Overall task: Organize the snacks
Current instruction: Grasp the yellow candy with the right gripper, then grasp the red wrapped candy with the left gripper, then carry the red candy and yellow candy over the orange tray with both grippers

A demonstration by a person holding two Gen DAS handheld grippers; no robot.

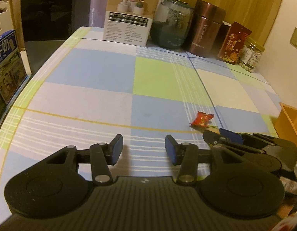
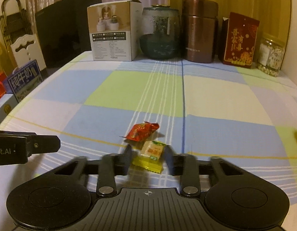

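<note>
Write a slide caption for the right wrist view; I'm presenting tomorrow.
Open right gripper straddles a yellow candy, red candy just beyond.

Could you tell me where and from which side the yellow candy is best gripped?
Grip the yellow candy across its plump middle, coming in low from the near side. The right gripper already straddles it with open jaws; the crimped ends look too thin to hold, and the red candy lies just behind.

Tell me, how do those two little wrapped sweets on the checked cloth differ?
The red candy is crumpled and puffy; the yellow candy is flatter, with a pale label. The red candy lies farther out, free of the tools; the yellow candy sits between the open jaws of the right gripper, whose fingers look blurred. Both are small wrapped sweets lying on the tablecloth.
</note>
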